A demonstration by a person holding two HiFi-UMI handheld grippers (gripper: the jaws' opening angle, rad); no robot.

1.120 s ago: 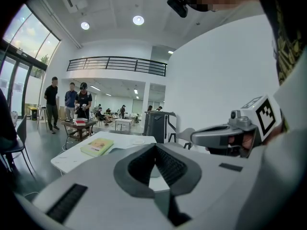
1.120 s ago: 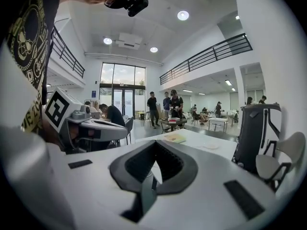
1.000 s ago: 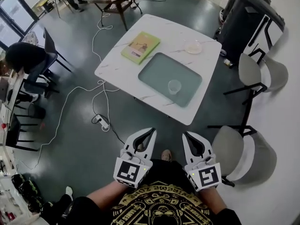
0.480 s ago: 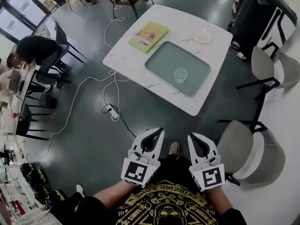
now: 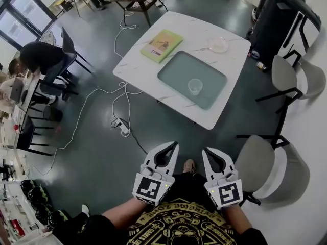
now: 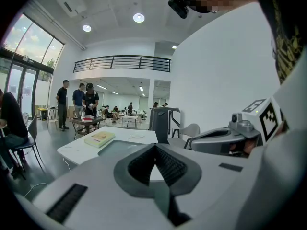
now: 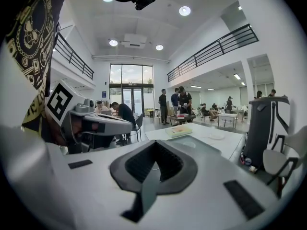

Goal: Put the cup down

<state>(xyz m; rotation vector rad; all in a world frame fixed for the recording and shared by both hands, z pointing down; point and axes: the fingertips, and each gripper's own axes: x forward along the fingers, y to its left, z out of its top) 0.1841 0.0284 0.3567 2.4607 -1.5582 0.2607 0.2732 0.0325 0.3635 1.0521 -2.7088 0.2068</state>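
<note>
A clear cup (image 5: 194, 87) stands upright on a green tray (image 5: 179, 70) on the white marble table (image 5: 138, 68), far ahead of both grippers. Low in the head view, close to my body, my left gripper (image 5: 174, 145) has its jaws together with nothing between them. Beside it my right gripper (image 5: 205, 150) is shut and empty too. Each gripper view shows its own ribbed pads meeting, the left gripper (image 6: 154, 148) and the right gripper (image 7: 154, 145), with the table well beyond them.
A yellow-green book (image 5: 161, 45) and a small plate (image 5: 218, 45) lie on the table. Grey chairs (image 5: 265, 162) (image 5: 286, 75) stand at the right, next to a black cabinet (image 5: 278, 19). A power strip with cables (image 5: 123, 127) lies on the floor. A person (image 5: 38, 60) sits at the far left.
Both grippers have shifted slightly, staying shut and empty near my body. The head view has turned a little. The cup stands on the tray as before.
</note>
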